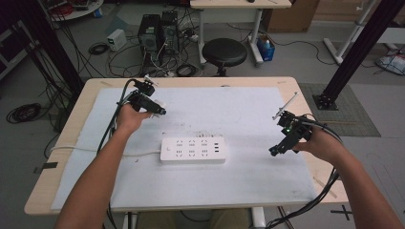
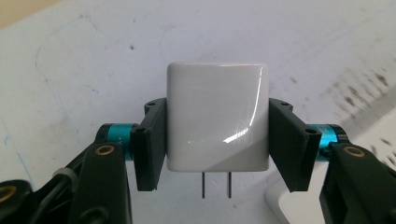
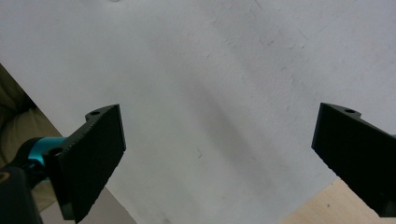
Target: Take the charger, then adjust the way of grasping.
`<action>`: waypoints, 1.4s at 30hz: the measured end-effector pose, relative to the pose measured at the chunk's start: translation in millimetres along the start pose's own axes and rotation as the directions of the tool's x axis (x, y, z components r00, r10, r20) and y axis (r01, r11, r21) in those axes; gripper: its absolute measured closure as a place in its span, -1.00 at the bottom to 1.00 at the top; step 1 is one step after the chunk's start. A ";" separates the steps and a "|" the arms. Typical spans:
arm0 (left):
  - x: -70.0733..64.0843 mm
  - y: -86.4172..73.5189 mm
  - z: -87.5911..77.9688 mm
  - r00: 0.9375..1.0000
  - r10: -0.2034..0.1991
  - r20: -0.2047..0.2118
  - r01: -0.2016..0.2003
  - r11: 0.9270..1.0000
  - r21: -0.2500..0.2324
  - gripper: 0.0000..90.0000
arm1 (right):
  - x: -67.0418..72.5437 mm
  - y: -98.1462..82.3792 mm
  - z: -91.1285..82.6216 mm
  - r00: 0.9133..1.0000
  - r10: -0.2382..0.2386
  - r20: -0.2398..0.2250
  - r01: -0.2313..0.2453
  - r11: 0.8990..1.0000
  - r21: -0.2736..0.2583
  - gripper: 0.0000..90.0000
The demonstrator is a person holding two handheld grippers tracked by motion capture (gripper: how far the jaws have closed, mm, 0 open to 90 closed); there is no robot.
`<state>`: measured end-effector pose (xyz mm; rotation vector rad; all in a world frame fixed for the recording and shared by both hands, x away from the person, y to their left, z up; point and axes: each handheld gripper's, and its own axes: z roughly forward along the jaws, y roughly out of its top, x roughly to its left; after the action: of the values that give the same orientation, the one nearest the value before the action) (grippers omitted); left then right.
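A white power strip (image 1: 193, 150) lies flat in the middle of the white mat (image 1: 239, 114); its corner (image 2: 373, 140) shows at the right edge of the left gripper view. My left gripper (image 1: 161, 109) hovers above the mat up and left of the strip, shut on a white plug adapter (image 2: 217, 122), also seen in the high view (image 1: 159, 104). The adapter's two metal prongs (image 2: 216, 185) point toward the camera. My right gripper (image 1: 273, 150) is held over the mat's right side, well right of the strip. It is open (image 3: 219, 158) with nothing between its jaws.
The mat covers most of a light wooden table (image 1: 291, 86). A white cable (image 1: 95, 150) runs left from the strip off the table. Black cables trail from both grippers. Beyond the table are a black stool (image 1: 224, 51), computer towers (image 1: 157, 32) and floor cables.
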<state>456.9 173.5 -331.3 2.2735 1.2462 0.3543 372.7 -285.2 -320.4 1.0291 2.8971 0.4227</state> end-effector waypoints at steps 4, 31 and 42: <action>-8.3 -5.0 -18.8 0.997 0.079 0.021 -0.079 0.997 -0.012 -0.05 | 3.7 -0.8 -0.2 1.000 -0.010 0.001 0.010 1.000 -0.003 -0.95; -53.1 -40.4 -87.0 0.866 0.454 0.208 -0.431 0.890 -0.150 -0.06 | 12.0 -6.5 -4.0 1.000 0.009 -0.017 -0.010 0.996 -0.092 -0.95; -62.6 -40.3 -91.5 0.833 0.505 0.228 -0.476 0.863 -0.172 -0.06 | 25.8 0.1 -4.0 0.999 0.033 -0.040 -0.040 0.986 -0.162 -0.95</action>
<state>352.6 167.6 -276.5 2.4256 0.4794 0.2728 352.1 -270.0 -315.1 1.0611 2.8220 0.6749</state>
